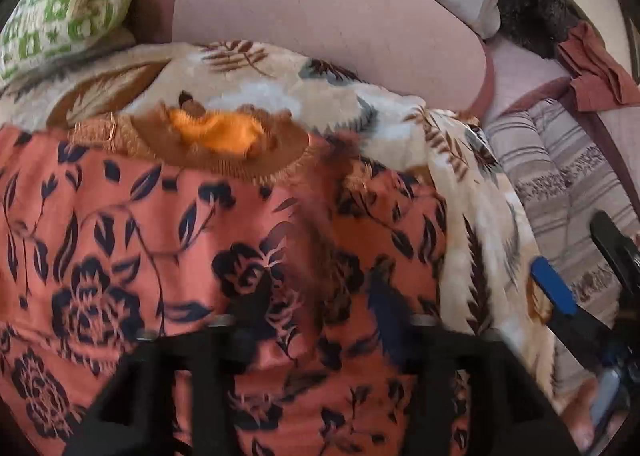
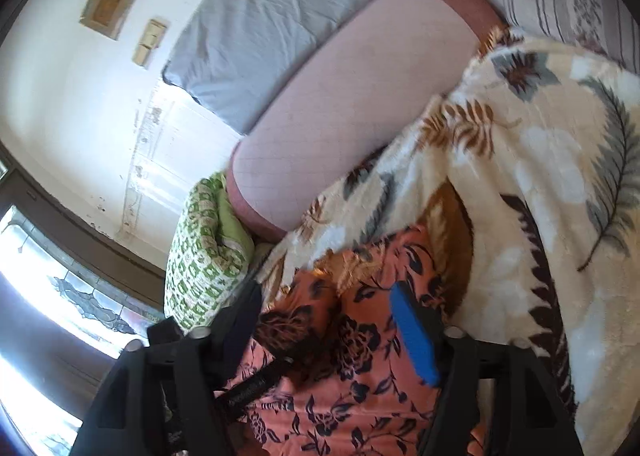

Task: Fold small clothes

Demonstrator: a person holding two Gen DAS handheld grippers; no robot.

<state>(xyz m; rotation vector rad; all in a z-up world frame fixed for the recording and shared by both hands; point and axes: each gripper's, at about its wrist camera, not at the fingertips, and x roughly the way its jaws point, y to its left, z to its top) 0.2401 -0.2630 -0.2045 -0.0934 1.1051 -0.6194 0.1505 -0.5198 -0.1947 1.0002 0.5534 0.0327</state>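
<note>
Through my left wrist camera, my left gripper point(image 1: 320, 320) points down at the salmon floral garment point(image 1: 120, 224), which is spread directly beneath and ahead of my fingers. The fingers are smeared by motion blur, but they stand parted with only the printed cloth showing in the gap below them; I grip nothing there. Just beyond my fingertips, at the garment's far edge, lies a brown knitted piece point(image 1: 224, 144) with a bright orange patch on it. Past that, a cream leaf-print blanket point(image 1: 472, 216) runs off to my right, and behind it is a pink cushion point(image 1: 320, 24). A green patterned pillow point(image 1: 60, 4) sits far to my upper left, a striped cover point(image 1: 560, 176) to my right, and my right gripper's blue pad shows at the right edge. Through my right wrist camera, my right gripper point(image 2: 324, 320) is tilted over the same salmon floral garment point(image 2: 352, 396), which lies under and between my fingers. The blue pad point(image 2: 414, 332) of one finger is clear on the right, the other finger dark and blurred on the left; they stand wide apart and clamp nothing. The cream leaf-print blanket point(image 2: 540, 184) fills the space right of my fingers, the green patterned pillow point(image 2: 204, 252) is to the left, and the pink cushion point(image 2: 352, 96) and a grey pillow point(image 2: 272, 20) lie ahead against the white wall point(image 2: 72, 96).
</note>
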